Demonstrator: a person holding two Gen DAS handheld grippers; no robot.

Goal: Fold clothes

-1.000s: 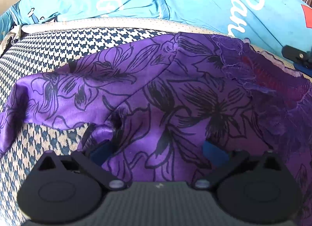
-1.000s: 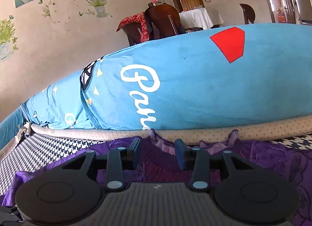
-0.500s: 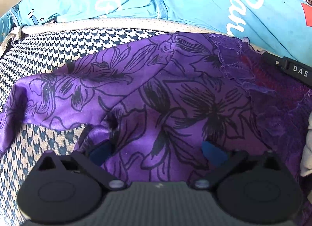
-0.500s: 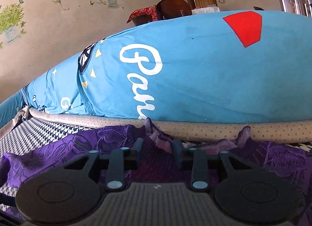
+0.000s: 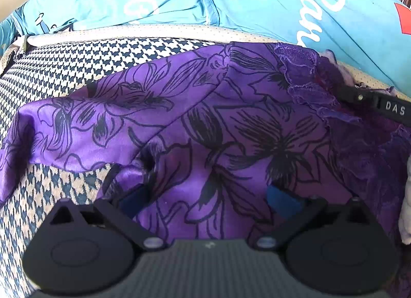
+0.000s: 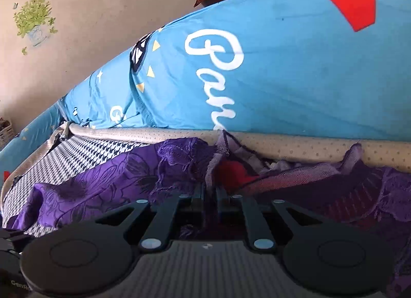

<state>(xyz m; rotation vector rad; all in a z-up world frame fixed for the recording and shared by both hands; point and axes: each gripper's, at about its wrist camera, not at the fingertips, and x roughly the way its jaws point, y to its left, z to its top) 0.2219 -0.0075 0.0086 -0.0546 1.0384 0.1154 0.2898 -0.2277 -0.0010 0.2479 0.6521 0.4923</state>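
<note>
I find the purple satin garment with black floral print [image 5: 231, 128] spread across the houndstooth bed cover [image 5: 64, 66], lace collar at the far right. My right gripper [image 6: 210, 192] is clamped on the collar edge; my left gripper [image 5: 205, 200] rests spread apart on the body. Judged step: lifting the collar for a fold, which needs a steady pull.

Your way forward is blocked by the blue quilt [image 6: 295, 72] bulging just behind the purple garment [image 5: 231, 131]. To your left, bare houndstooth mattress [image 5: 64, 66] lies open beside it.
</note>
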